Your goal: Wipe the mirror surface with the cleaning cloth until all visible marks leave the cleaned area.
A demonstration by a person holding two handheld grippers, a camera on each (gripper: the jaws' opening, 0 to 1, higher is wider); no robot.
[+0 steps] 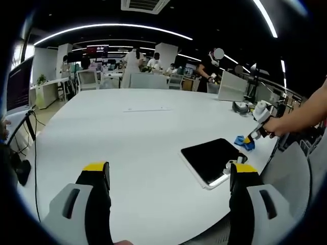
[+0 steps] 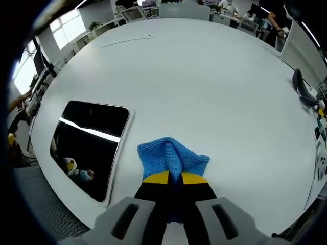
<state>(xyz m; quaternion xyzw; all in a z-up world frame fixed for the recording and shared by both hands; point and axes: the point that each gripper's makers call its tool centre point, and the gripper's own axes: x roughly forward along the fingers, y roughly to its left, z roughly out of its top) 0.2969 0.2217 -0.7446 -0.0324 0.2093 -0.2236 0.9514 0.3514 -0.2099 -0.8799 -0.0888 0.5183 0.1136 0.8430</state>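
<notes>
A dark rectangular mirror (image 1: 212,160) lies flat on the white table (image 1: 138,132) near its edge; in the right gripper view the mirror (image 2: 89,145) is left of the cloth and reflects a ceiling light. A blue cleaning cloth (image 2: 172,154) rests on the table beside the mirror, and my right gripper (image 2: 176,177) is shut on its near edge. From the left gripper view, the cloth (image 1: 244,142) and the right gripper (image 1: 254,136) sit just beyond the mirror's far corner, held by a person's hand (image 1: 278,125). My left gripper (image 1: 171,171) is open above the table, nothing between its jaws.
A thin white strip (image 1: 147,109) lies mid-table. Black headphones (image 2: 305,93) and small items sit at the table's right edge. Office desks, chairs and people (image 1: 134,62) stand beyond the far side. A monitor and cables (image 1: 20,87) are at the left.
</notes>
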